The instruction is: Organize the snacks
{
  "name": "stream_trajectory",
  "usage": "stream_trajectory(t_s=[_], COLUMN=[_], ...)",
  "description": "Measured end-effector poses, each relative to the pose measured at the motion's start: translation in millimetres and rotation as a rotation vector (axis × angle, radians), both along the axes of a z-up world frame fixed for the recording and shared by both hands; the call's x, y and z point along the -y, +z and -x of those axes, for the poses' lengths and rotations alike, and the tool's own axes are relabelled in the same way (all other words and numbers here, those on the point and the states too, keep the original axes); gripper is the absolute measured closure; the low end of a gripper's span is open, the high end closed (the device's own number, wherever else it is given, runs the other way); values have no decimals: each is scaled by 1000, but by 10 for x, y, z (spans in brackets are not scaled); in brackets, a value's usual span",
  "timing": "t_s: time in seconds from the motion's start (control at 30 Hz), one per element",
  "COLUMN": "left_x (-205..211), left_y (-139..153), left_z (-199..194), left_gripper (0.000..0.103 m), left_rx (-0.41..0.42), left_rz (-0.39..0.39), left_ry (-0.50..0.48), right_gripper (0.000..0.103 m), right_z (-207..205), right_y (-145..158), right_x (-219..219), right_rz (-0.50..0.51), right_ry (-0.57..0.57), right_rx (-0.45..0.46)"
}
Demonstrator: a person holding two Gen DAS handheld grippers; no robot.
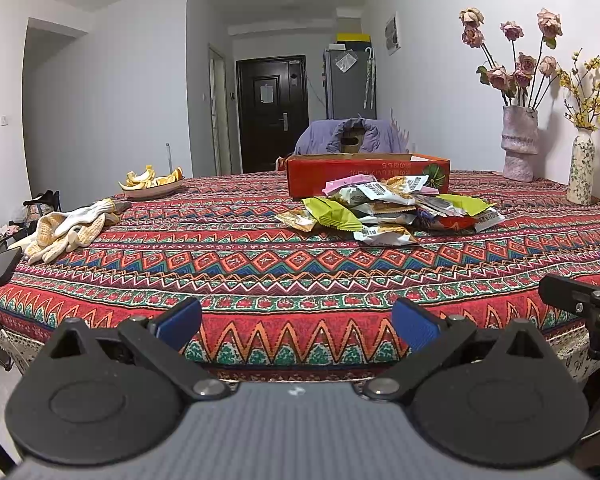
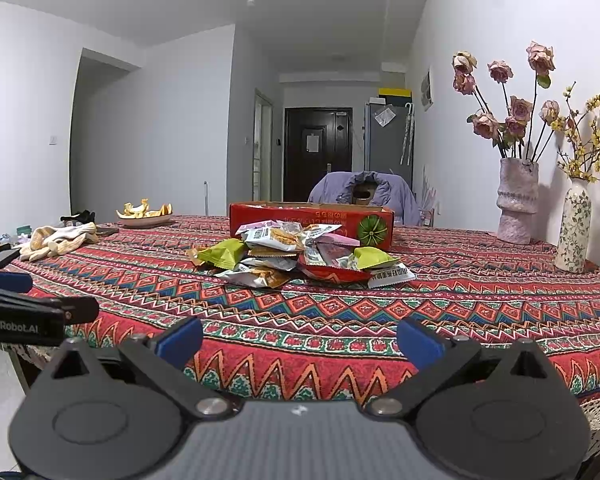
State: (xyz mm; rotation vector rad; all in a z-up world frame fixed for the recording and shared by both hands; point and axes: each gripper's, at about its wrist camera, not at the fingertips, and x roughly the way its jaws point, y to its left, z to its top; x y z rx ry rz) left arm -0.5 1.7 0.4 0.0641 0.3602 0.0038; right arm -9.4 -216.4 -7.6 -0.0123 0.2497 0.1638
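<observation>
A pile of snack packets (image 1: 388, 210) in green, white, pink and red wrappers lies on the patterned tablecloth (image 1: 260, 264), just in front of a red cardboard box (image 1: 367, 174). The pile (image 2: 300, 258) and the box (image 2: 312, 220) also show in the right wrist view. My left gripper (image 1: 296, 322) is open and empty at the table's near edge, well short of the pile. My right gripper (image 2: 300, 344) is open and empty, also at the near edge. Each gripper shows at the side of the other's view.
White gloves (image 1: 66, 228), a dark phone (image 1: 0, 266) and a plate of orange peel (image 1: 152, 184) sit at the left. Two vases with flowers (image 1: 520, 148) (image 1: 581, 170) stand at the right by the wall. A chair with a purple jacket (image 1: 350, 136) is behind the table.
</observation>
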Motion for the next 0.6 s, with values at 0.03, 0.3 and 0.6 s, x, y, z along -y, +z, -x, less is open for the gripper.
stream_trajectory(t_s=[0.03,0.3,0.6], left_x=[0,-8,-11], left_y=[-2,7,10], left_z=[-1,-1,-53], left_gripper=[0,0,0], left_rx=[-1,-4,-16], left_rz=[0,4,18], left_ry=[0,-1,8], right_gripper=[0,0,0], right_z=[0,7,-25], right_y=[0,1,15], right_x=[0,2,-2], right_rz=[0,2,4], right_ry=[0,0,-2], right_rx=[0,1,-4])
